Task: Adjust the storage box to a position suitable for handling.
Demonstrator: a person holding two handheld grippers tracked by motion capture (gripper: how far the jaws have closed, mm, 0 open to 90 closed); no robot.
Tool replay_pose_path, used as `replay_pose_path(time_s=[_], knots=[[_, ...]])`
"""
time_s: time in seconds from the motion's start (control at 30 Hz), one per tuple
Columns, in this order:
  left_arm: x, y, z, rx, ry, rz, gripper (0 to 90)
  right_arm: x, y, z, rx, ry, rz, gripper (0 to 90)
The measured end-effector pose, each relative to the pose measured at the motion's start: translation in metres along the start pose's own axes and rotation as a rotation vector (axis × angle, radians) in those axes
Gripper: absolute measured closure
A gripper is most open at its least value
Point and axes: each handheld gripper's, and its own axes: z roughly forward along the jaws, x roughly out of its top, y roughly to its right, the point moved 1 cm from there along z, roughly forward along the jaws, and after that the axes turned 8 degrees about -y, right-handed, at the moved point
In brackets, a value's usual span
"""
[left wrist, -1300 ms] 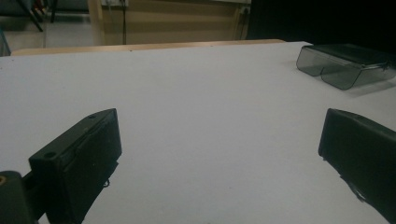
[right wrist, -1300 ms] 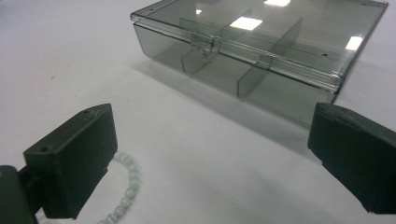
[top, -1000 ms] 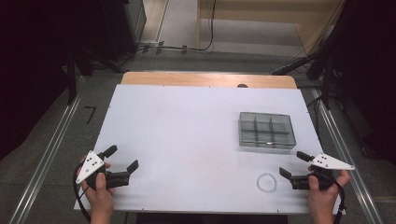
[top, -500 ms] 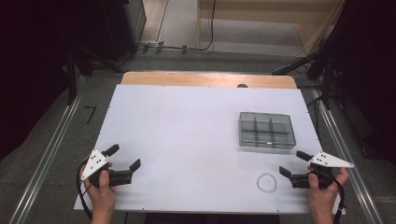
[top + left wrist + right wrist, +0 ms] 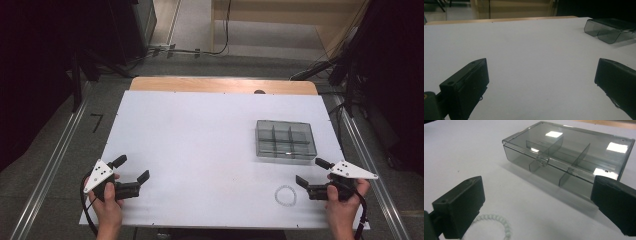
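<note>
one box [image 5: 285,139], one bracelet [image 5: 285,195], two grippers

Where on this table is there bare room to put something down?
Most of the white table is bare, from the left gripper across to the clear divided box. It is tighter between that box, the bead bracelet and the right gripper.

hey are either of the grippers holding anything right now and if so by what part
Nothing is held. The left gripper and the right gripper both have their jaws spread open over the bare table. The bead bracelet lies untouched beside the right gripper.
</note>
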Motion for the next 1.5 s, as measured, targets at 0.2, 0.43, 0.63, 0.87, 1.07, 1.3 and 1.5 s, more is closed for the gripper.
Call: replay_pose_path(time_s=[0.2,0.43,0.63,0.87,1.07,1.3,1.5], knots=[[-0.002,0.000,-0.004,-0.027,0.020,-0.005,0.0,0.019,-0.005,-0.005,0.004,0.022,-0.003,0.0],[-0.002,0.000,-0.003,-0.027,0.009,-0.002,0.0,0.047,0.001,-0.002,0.017,0.019,-0.013,0.0],[-0.002,0.001,-0.001,-0.030,0.002,0.001,0.0,0.069,0.016,-0.001,0.006,0.006,-0.008,3.6],[-0.002,0.001,-0.001,-0.055,-0.012,0.005,0.0,0.093,0.041,-0.002,-0.002,0.010,0.039,17.9],[-0.002,0.002,0.000,-0.067,-0.018,0.009,0.0,0.106,0.066,0.006,-0.012,-0.028,0.079,35.3],[-0.002,0.002,0.000,-0.077,-0.017,0.009,0.0,0.111,0.091,0.019,-0.072,-0.110,0.115,70.9],[-0.002,0.002,0.000,-0.075,-0.024,0.011,0.0,0.103,0.118,0.034,-0.081,-0.194,0.159,87.9]])
